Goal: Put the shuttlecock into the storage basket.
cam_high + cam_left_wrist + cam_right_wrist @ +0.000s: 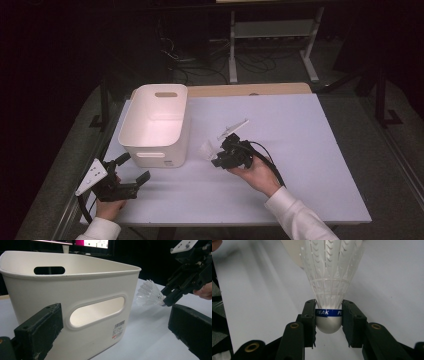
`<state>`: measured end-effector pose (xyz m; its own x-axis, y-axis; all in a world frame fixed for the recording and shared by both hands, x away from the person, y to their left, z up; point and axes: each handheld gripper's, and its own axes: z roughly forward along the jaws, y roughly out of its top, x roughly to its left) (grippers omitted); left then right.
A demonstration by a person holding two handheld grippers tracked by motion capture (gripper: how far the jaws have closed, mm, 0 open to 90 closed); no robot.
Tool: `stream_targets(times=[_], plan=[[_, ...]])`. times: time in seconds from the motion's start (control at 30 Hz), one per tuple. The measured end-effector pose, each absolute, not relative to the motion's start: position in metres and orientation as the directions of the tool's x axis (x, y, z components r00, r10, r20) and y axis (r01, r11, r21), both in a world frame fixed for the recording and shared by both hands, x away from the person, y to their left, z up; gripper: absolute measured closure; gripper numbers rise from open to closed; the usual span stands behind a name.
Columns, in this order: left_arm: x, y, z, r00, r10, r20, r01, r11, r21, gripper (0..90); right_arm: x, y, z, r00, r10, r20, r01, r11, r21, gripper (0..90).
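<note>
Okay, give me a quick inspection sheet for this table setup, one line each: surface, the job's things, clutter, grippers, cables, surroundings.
Surface: pale table, mostly bare.
Job's things: white shuttlecock, blue band at its cork, held off the table; white bin with handle cut-outs, upright, nothing seen inside.
Clutter: nothing seen.
Grippers: right gripper shut on the shuttlecock's cork, skirt pointing toward the bin; left gripper open, nothing between its jaws, beside the bin's near wall.
Cables: black cable trails from the right gripper over the hand.
Surroundings: dark room, metal frame and loose wires on the floor behind the table.
</note>
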<state>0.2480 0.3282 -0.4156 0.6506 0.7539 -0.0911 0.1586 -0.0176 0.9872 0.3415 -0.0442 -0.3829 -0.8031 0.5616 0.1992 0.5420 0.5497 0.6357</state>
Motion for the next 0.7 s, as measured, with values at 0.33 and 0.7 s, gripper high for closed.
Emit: stream_targets(times=[0.33, 0.7], plan=[[0.248, 0.328, -0.416, 0.651, 0.754, -0.092, 0.159, -0.017, 0.987, 0.0, 0.344, -0.046, -0.366, -0.813, 0.548, 0.197, 0.526, 0.544, 0.654, 63.9], [0.248, 0.328, -0.416, 0.652, 0.753, -0.089, 0.158, -0.020, 0.987, 0.0, 0.347, -0.050, -0.345, -0.815, 0.547, 0.190, 0.513, 0.530, 0.675, 63.9]])
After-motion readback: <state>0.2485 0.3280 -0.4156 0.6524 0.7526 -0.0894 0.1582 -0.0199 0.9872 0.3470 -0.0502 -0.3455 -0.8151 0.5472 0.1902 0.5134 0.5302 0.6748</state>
